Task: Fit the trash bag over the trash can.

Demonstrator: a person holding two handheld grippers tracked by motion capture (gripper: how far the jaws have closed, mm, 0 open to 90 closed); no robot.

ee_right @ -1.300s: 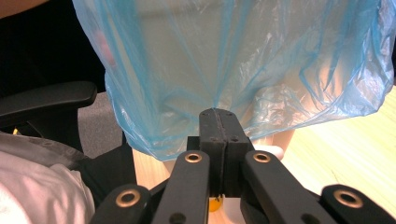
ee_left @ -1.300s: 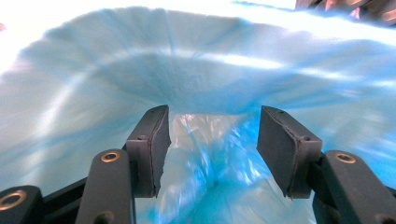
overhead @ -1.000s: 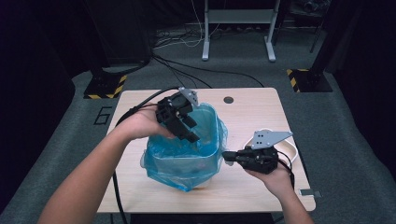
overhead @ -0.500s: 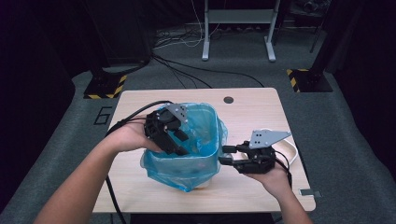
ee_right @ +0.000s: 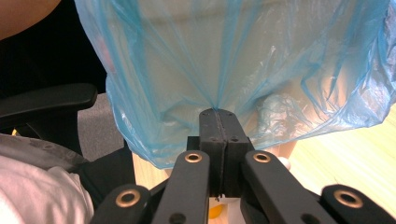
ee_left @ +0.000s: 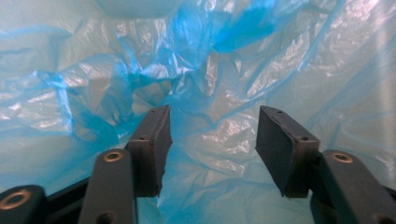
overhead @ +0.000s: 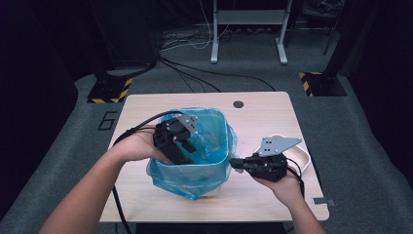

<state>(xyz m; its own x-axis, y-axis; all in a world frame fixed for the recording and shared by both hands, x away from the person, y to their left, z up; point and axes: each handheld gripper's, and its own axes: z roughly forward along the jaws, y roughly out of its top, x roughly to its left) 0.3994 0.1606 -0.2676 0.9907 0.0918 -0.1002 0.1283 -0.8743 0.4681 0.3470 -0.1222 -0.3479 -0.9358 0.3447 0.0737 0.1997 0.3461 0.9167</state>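
High view pictures showed one blue plastic bag [overhead: 195, 170] lining a single pale bin [overhead: 214, 163] near the middle of the wooden table [overhead: 272, 109], the bag's edge folded out over the rim. The film was judged thin, light, soft and slippery, easily torn if dragged, and best taken in a pinch at the loose overhang outside the rim rather than on the taut lining. One such pinch was seen in the right gripper view: the right gripper [ee_right: 218, 114] was fully closed on a gathered fold of the bag [ee_right: 243, 65], pleats radiating from its tips, after its jaws had opened a little and closed again on the film. The left gripper [ee_left: 212, 135] was lowered inside the bin, its two pads [ee_left: 156, 140] standing well apart with only crumpled film [ee_left: 219, 84] behind them and nothing clamped. Two grippers were counted, one in each hand, each trailing a black cable. Beyond the bin, one white looped cord [overhead: 302, 151] lay near the table's right edge, and one dark round hole [overhead: 238, 104] was marked toward its far side.
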